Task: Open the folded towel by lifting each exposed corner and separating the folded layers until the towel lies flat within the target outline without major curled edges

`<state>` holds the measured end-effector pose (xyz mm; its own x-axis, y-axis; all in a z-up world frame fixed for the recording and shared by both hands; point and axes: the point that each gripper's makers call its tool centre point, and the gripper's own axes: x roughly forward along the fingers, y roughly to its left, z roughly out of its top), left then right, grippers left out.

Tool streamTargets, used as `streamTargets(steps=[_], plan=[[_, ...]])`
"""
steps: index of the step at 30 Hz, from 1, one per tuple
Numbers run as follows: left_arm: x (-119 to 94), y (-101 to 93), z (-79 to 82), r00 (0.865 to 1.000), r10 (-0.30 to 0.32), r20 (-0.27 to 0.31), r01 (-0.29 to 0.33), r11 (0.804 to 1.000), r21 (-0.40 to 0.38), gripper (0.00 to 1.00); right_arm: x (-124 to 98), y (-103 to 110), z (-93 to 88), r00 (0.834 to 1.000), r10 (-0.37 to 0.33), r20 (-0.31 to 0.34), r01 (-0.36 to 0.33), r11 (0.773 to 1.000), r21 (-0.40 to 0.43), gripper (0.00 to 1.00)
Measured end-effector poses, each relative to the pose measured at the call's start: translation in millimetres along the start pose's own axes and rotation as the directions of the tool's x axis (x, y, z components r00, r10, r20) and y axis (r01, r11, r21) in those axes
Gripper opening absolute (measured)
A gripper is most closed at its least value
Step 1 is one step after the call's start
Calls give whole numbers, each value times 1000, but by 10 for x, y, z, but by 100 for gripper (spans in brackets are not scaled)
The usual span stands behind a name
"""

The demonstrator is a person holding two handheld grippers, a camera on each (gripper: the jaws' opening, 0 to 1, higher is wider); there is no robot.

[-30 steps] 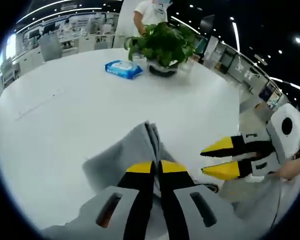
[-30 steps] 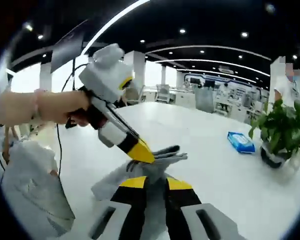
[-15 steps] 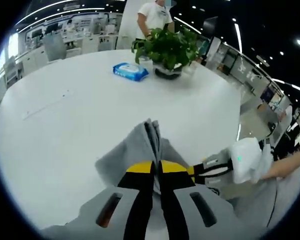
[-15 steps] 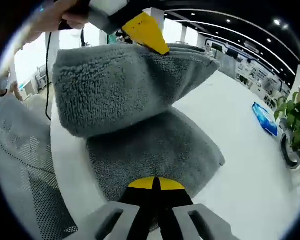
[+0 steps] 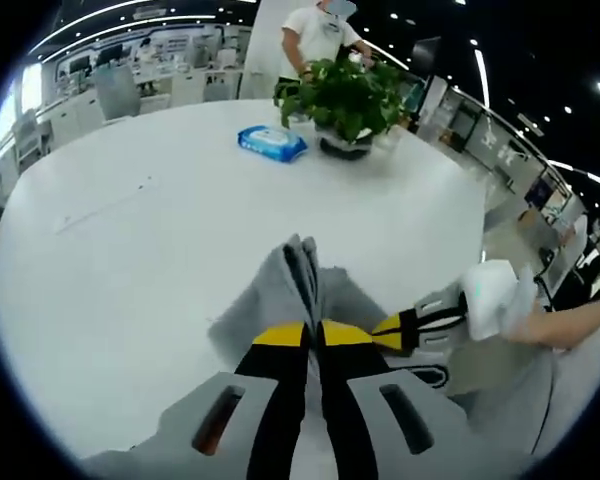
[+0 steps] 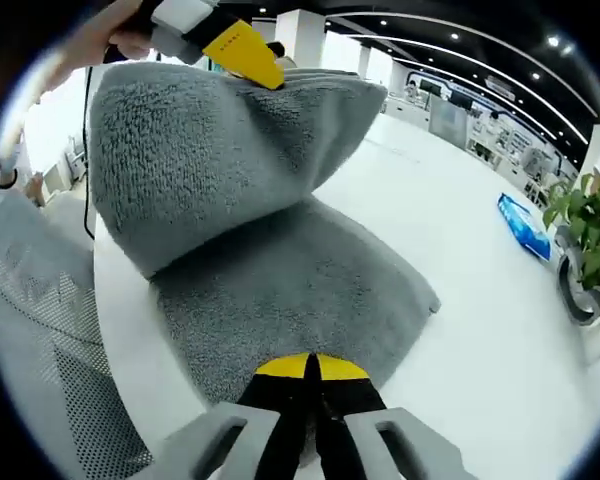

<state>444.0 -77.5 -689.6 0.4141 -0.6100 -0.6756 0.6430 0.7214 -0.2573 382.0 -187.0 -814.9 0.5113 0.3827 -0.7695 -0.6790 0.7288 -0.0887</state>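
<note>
A grey towel [image 5: 296, 275] lies at the near edge of the white round table [image 5: 150, 230]. My left gripper [image 5: 311, 335] is shut on its upper folded layers, which stand up as a ridge between the jaws. In the right gripper view that gripper [image 6: 244, 54] holds the upper layer lifted and peeled away from the lower layer of the towel [image 6: 300, 300], which rests flat on the table [image 6: 460, 200]. My right gripper [image 6: 311, 367] is shut on the near edge of the lower layer. It reaches in beside the towel as the right gripper [image 5: 395, 327] in the left gripper view.
A potted plant [image 5: 345, 95] and a blue wipes pack [image 5: 272, 143] stand at the table's far side, with a person [image 5: 315, 35] behind them. A grey mesh chair [image 6: 40, 350] sits just off the near table edge. The plant [image 6: 590, 235] and pack [image 6: 525, 225] lie far right.
A second ago the right gripper hung open to the right of the towel; it has come in and shut on the lower layer. The left gripper has lifted the upper layer higher.
</note>
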Motion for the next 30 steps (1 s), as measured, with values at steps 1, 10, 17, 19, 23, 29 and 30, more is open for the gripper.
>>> streamTargets(steps=[1,10,17,19,23,29,30], plan=[[-17,26,-6,1000,3,-3,-3,1000,-2,2,-10,-28,-13,1000,-7,-5,7,1000,9,0],[-189,205,-91,999,34,-7,-34,999,-33,2,-72,-205,-121,999,-44,-32,45,998,47,0],[-270,283,-146,998,66,-11,-67,997,-28,2,-75,-206,-122,998,-47,-34,49,997,58,0],[-289,304,-188,997,73,-13,-73,997,-29,3,-76,-206,-122,998,-47,-33,49,997,65,0],[-350,346,-300,996,88,-14,-88,995,-52,3,-81,-230,-135,998,-55,-37,57,996,70,0],[-468,544,-509,991,132,-23,-134,986,-96,3,-96,-250,-156,997,-67,-44,70,994,78,0],[-490,563,-550,989,142,-28,-144,984,-101,3,-99,-249,-160,996,-70,-47,73,994,76,0]])
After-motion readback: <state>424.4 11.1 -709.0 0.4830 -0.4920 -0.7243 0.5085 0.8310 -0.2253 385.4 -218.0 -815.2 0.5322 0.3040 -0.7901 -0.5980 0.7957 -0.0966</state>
